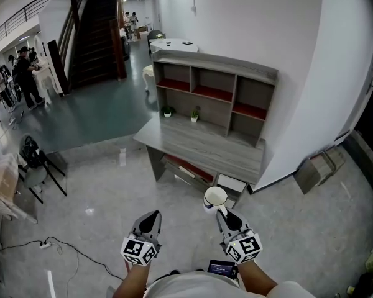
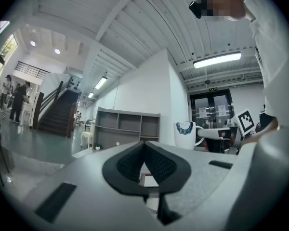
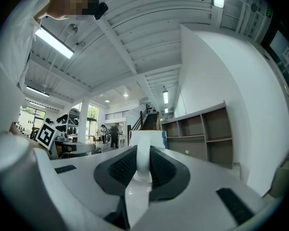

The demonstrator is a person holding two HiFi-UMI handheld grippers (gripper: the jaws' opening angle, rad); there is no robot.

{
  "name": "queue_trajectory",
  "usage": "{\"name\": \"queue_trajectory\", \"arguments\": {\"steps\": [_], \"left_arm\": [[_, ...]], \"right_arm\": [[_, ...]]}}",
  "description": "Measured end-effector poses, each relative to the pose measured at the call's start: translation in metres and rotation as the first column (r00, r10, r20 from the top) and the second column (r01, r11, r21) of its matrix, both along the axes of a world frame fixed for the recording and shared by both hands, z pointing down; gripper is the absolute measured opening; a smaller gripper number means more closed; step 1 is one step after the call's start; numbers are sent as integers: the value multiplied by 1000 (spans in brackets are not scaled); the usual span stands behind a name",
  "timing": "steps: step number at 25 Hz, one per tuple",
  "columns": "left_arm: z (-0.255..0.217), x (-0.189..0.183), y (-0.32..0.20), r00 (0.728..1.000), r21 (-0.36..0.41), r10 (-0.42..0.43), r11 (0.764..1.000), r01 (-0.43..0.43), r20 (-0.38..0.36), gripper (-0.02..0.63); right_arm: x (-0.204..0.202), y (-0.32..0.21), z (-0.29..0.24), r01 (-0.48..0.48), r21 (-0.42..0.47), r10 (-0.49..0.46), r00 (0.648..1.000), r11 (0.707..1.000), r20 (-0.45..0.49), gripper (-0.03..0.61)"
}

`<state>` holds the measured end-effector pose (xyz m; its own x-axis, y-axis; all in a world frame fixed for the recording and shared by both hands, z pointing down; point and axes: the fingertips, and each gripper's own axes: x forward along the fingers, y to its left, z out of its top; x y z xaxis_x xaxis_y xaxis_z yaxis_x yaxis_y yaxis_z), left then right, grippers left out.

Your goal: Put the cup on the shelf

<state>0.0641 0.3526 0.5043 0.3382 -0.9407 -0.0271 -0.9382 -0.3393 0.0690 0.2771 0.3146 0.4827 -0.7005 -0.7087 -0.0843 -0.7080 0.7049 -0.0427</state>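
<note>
holding anything rn?
- yep, my right gripper [image 1: 222,212] is pinching the cup [image 1: 215,197] by its handle, upright, over the floor [image 1: 93,222], well short of the shelf [image 1: 214,92] atop the desk [image 1: 205,148].
- left gripper [image 1: 150,218]?
- fingers [image 2: 130,163] pressed together, nothing btwn them.

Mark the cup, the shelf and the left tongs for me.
cup [image 1: 215,197], head view, on its white inside, seen from above.
shelf [image 1: 217,63], head view, on its top board.
left tongs [image 1: 151,215], head view, at the dark tips, which are closed together.
</note>
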Motion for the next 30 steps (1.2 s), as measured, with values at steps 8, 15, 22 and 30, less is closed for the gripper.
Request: {"name": "queue_trajectory", "arguments": {"steps": [8, 15, 22, 30], "left_arm": [[4, 20, -3, 1000, 0, -3, 1000, 3, 8, 8], [12, 30, 6, 1000, -15, -17, 1000, 17, 5, 9], [17, 34, 6, 999, -24, -36, 999, 36, 8, 8], [18, 35, -17, 999, -11, -34, 999, 34, -4, 8]], "right_arm": [[20, -7, 8, 11, -23, -11, 1000, 1000, 12, 78], [31, -7, 14, 22, -29, -21, 1000, 999, 7, 78], [37, -10, 16, 33, -29, -32, 999, 999, 23, 78], [43, -32, 21, 14, -39, -13, 999, 999, 33, 78]]}}
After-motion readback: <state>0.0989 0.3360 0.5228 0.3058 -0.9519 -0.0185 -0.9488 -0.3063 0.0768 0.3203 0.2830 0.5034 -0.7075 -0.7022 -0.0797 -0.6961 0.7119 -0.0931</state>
